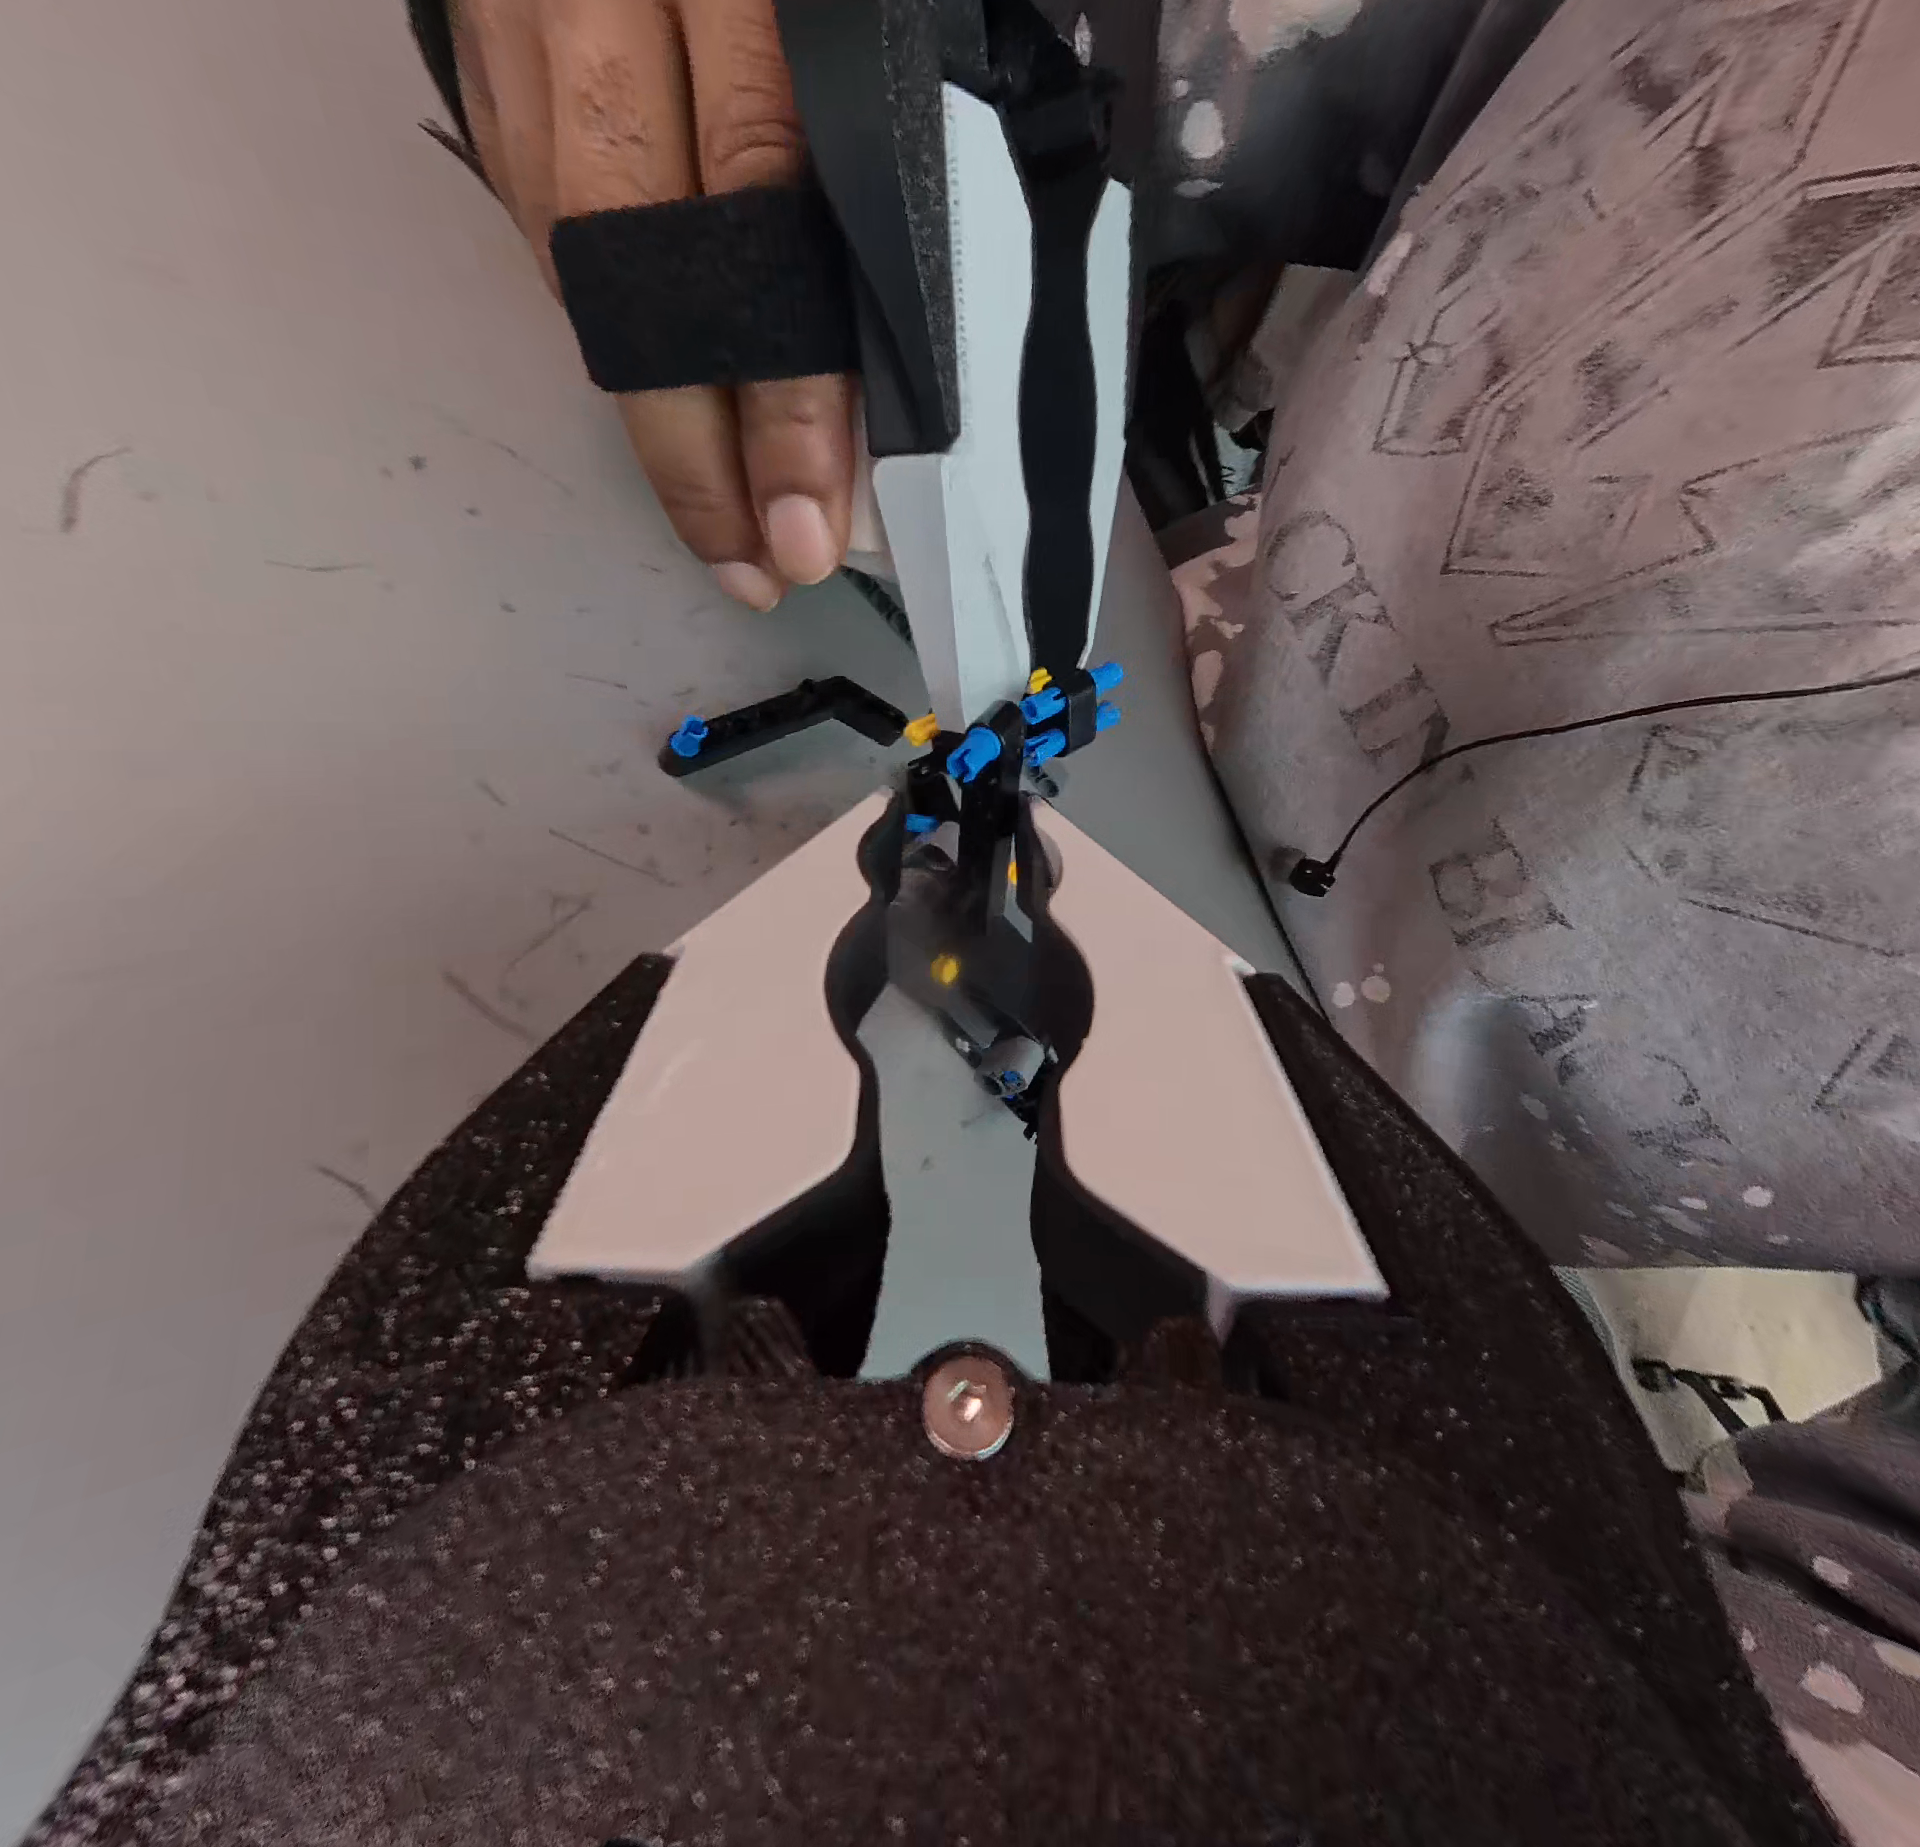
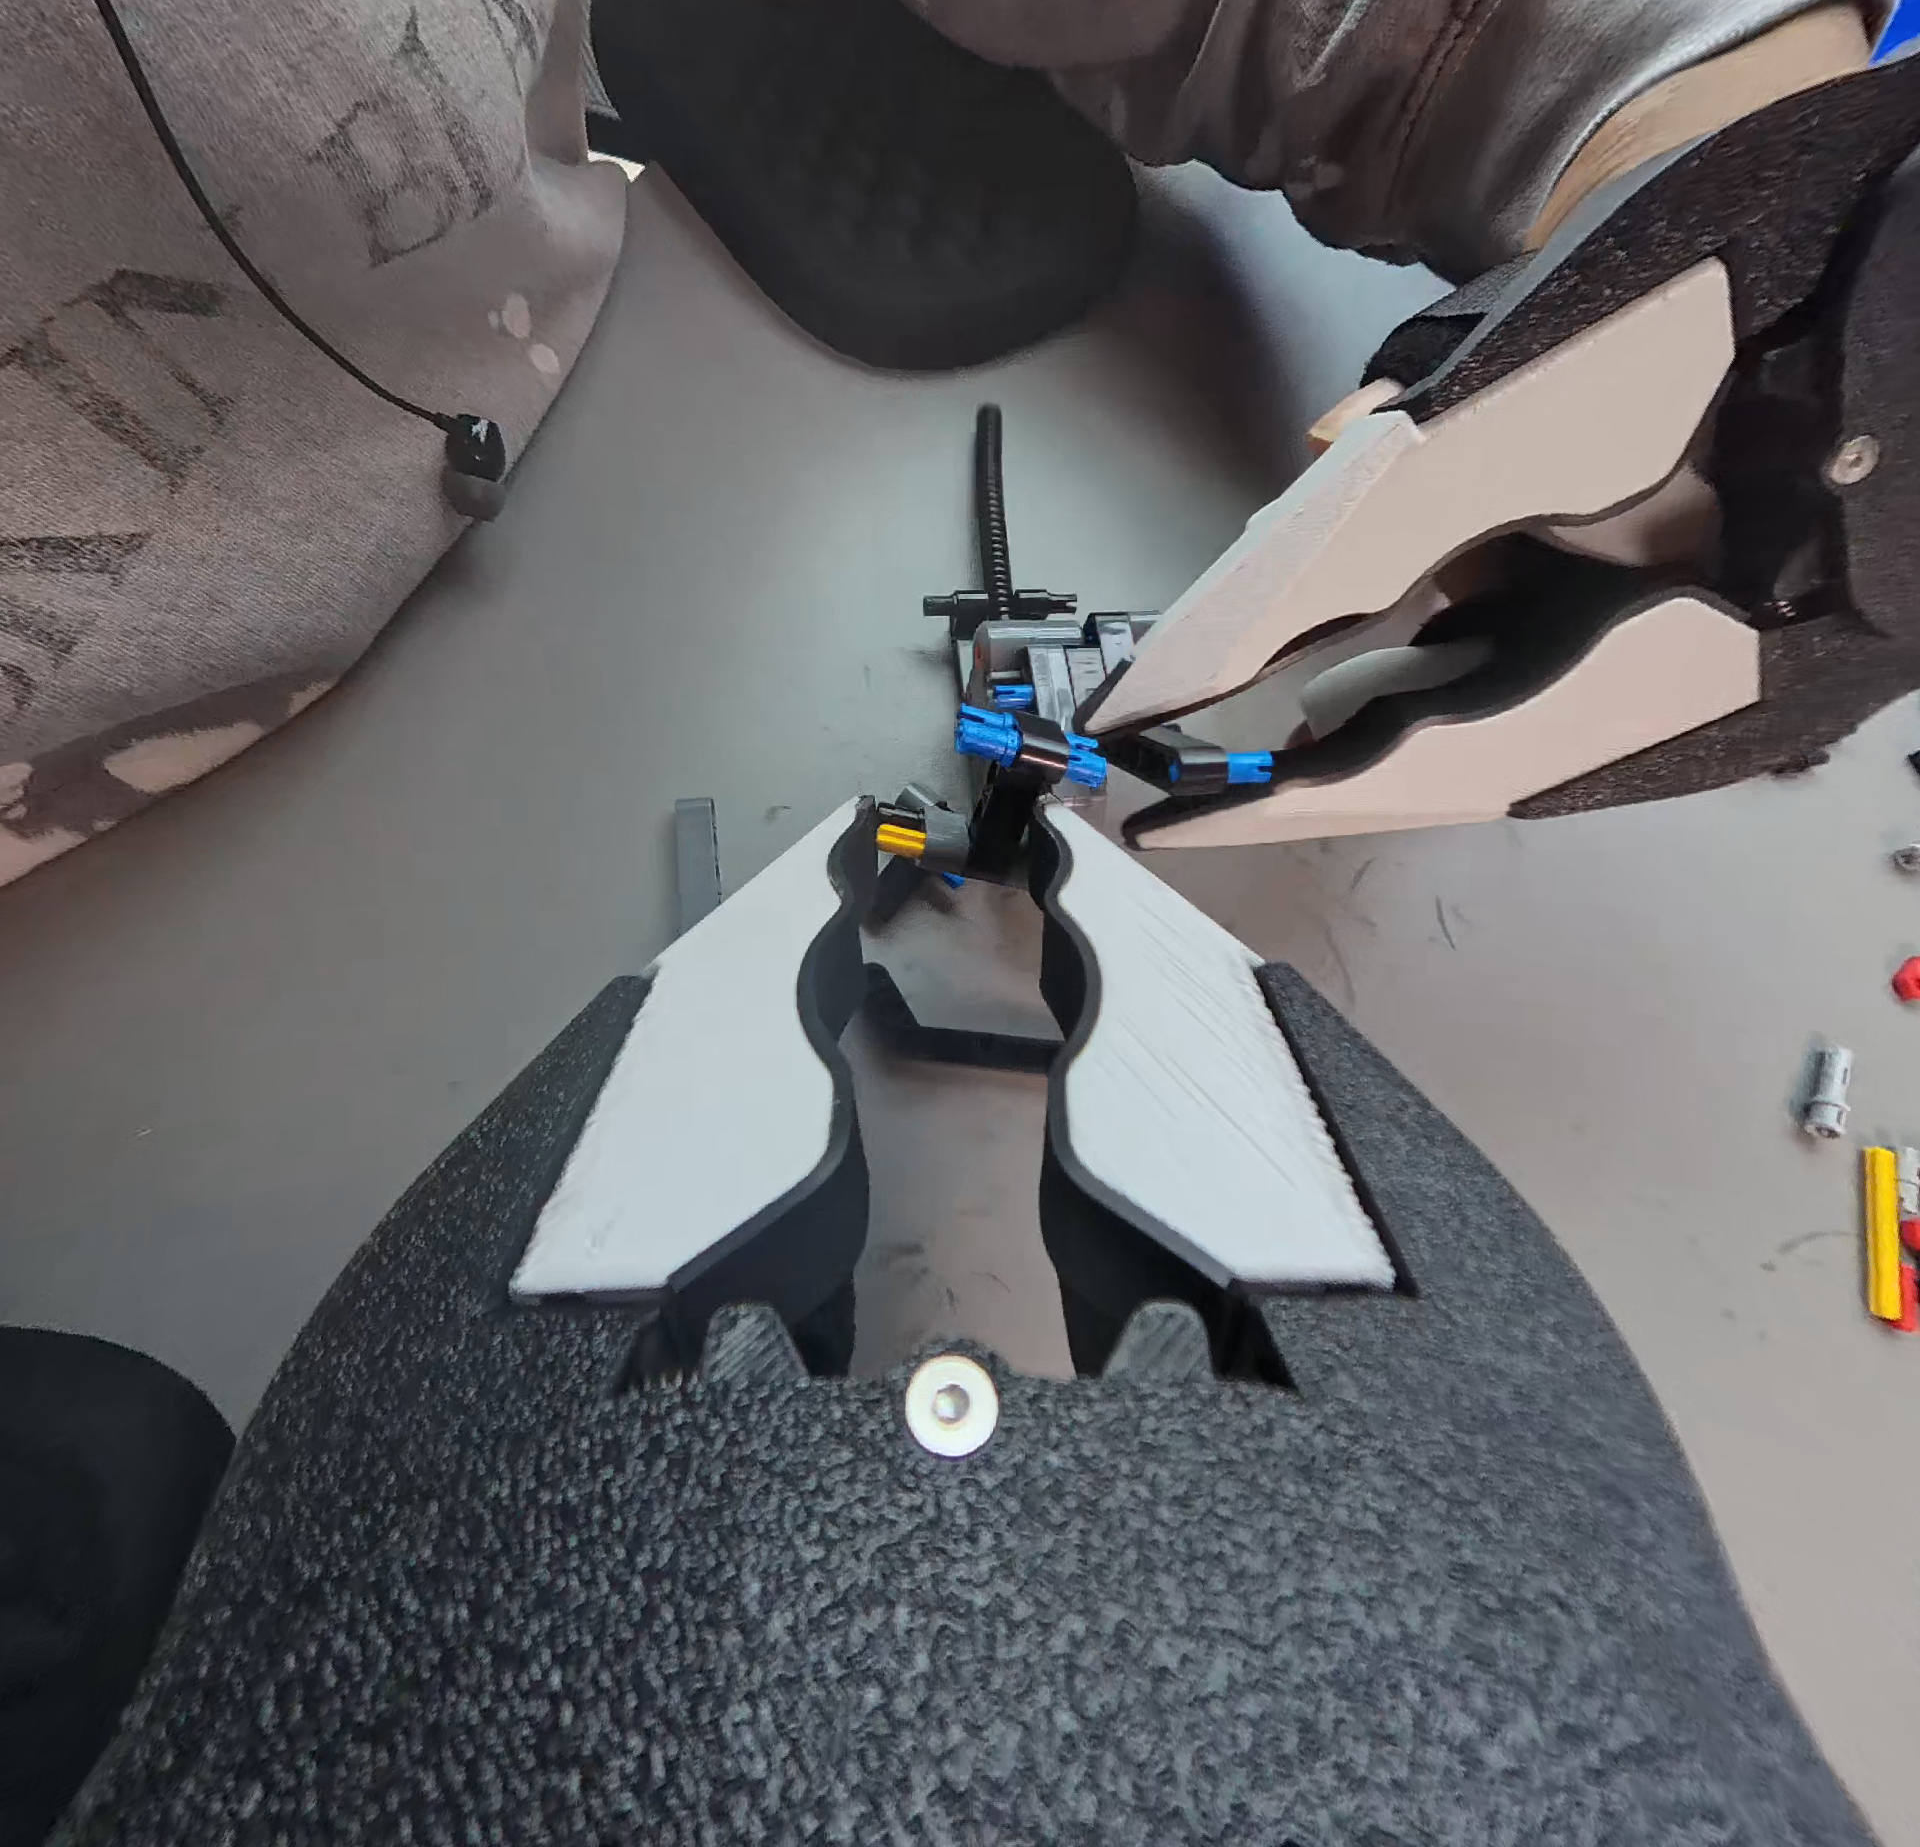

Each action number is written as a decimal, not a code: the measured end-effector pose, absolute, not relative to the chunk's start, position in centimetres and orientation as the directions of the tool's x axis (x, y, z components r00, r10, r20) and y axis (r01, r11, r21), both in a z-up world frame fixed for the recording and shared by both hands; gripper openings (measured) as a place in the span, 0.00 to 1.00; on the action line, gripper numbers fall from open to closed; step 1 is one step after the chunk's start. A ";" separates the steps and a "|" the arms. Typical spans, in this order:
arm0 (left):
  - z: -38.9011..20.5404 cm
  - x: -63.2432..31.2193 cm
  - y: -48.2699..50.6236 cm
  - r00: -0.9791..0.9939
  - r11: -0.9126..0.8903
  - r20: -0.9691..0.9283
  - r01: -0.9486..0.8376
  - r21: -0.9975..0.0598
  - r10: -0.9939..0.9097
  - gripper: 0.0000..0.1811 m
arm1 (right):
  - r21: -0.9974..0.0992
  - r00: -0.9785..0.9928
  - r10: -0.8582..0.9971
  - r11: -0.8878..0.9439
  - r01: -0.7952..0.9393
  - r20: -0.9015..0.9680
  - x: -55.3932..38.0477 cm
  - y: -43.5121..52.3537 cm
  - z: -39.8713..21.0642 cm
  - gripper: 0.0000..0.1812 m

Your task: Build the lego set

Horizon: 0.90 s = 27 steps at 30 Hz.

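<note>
A small black and grey lego assembly (image 1: pixel 961 924) with blue pins and a yellow pin sits between my left gripper's (image 1: pixel 961 810) fingers, which are shut on it just above the table. In the right wrist view the assembly (image 2: pixel 1039 654) carries a black ribbed hose (image 2: pixel 992 498), and the left gripper (image 2: pixel 1112 779) reaches in from the right. My right gripper (image 2: pixel 951 815) is shut on a black beam (image 2: pixel 1003 810) at the assembly's near end, next to a grey connector with a yellow pin (image 2: pixel 914 836). The right gripper (image 1: pixel 982 727) comes down from above in the left wrist view.
A black bent beam with a blue pin (image 1: pixel 779 727) lies on the scuffed grey table (image 1: pixel 260 654). A grey beam (image 2: pixel 696 852) lies left of the right gripper. Loose parts lie at the right: a grey connector (image 2: pixel 1823 1091), a yellow axle (image 2: pixel 1881 1247), a red piece (image 2: pixel 1907 976). The person's clothed body (image 1: pixel 1558 654) is close. Left and right tips are no more than a few centimetres apart.
</note>
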<state>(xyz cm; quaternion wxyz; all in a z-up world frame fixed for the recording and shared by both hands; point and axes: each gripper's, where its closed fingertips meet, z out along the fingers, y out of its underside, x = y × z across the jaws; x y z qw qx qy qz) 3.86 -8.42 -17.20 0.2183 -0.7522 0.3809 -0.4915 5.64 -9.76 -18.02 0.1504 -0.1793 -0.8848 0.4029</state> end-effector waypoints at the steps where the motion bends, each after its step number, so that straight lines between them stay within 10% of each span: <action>1: -17.3 3.6 -8.2 0.268 -0.616 0.555 -0.359 -0.702 -0.788 0.12 | -0.767 -0.888 0.444 0.610 0.201 0.120 5.7 -9.7 -18.1 0.16; 12: -17.2 0.5 -9.6 0.861 -0.665 0.228 -0.158 -0.730 -0.455 0.16 | -0.761 -0.884 0.460 0.602 0.241 0.084 5.9 -9.3 -18.8 0.16; 27: -19.0 3.5 -8.8 0.804 -0.640 0.183 -0.289 -0.712 -0.566 0.12 | -0.748 -0.880 0.461 0.623 0.230 0.113 5.8 -9.8 -19.2 0.16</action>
